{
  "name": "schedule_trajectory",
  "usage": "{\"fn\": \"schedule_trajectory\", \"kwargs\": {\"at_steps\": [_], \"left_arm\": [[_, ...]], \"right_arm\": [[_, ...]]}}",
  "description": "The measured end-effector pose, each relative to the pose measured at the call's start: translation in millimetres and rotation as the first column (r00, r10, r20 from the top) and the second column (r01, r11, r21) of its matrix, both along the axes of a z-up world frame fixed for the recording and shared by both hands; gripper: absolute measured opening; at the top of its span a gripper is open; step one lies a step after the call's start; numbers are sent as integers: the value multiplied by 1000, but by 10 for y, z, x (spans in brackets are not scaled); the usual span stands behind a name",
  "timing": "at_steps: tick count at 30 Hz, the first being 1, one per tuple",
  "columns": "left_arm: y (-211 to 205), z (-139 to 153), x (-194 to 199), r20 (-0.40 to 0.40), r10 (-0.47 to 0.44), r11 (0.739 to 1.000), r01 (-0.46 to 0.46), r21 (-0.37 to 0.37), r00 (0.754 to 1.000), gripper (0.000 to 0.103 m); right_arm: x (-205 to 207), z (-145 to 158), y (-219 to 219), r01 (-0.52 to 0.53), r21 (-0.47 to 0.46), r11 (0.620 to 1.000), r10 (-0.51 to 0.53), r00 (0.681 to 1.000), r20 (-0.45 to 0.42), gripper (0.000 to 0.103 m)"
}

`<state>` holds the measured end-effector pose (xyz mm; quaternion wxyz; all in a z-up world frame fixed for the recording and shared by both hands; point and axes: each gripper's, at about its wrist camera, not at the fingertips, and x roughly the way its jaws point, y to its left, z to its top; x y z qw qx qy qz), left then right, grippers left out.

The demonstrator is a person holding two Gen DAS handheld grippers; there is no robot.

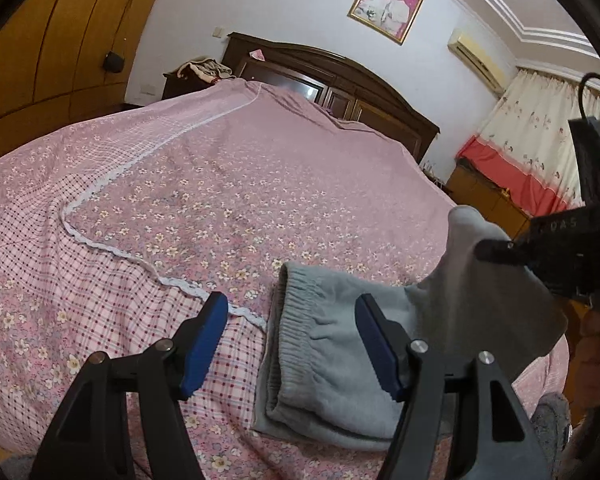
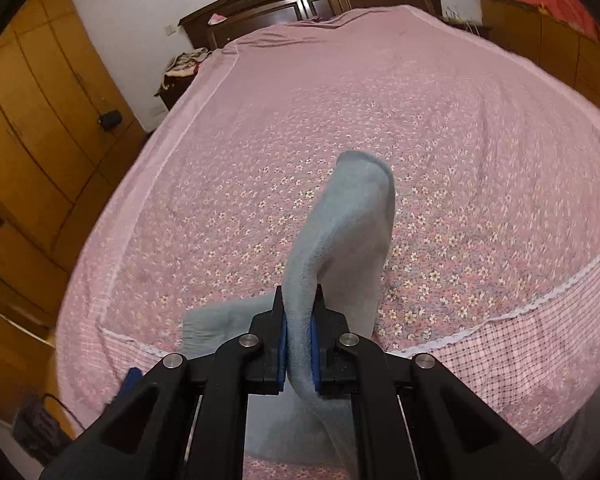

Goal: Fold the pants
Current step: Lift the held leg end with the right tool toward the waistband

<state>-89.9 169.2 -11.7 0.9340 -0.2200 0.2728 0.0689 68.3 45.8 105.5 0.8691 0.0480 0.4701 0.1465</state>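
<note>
Grey-blue sweatpants [image 1: 332, 344] lie on the near edge of the bed, with the elastic waistband [image 1: 296, 320] toward the left. My left gripper [image 1: 290, 320] is open and hovers just above the waistband, one blue pad on each side. My right gripper [image 2: 299, 344] is shut on a fold of the pants [image 2: 340, 220] and holds it lifted off the bed. In the left wrist view the right gripper [image 1: 496, 250] shows at the right, with the fabric hanging from it.
The bed carries a pink flowered bedspread [image 1: 220, 184] with a checked border and white lace trim [image 1: 112, 252]. A dark wooden headboard [image 1: 340, 76] stands at the far end. Wooden wardrobes [image 2: 32, 128] stand at the left, and a wooden cabinet [image 1: 488, 196] and curtains at the right.
</note>
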Motion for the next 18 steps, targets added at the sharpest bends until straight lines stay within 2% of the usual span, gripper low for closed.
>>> {"fn": "schedule_trajectory", "kwargs": {"at_steps": [5,9,12,15,18], "left_arm": [[115,2,-41,-7,79,997,-79,0,997,69],[218,16,-120,-12,166,986,-166,9,986,69],[334,-37,-129,-53,208,978,-209,-13,977,69],[449,-113,-141,-116,269,963,-270,5,956,69],[619,-202,-185,-142,284,954,-294,-57,948,69]], "right_arm": [[-15,-39,153,-23,-27,999,23,1000,-10,10],[-16,-82,300,-69,10,998,69,996,-51,10],[11,-165,384,-97,66,993,103,989,-106,10],[37,-260,502,-125,97,987,139,978,-156,10],[0,-310,688,-165,78,983,176,969,-174,10]]}}
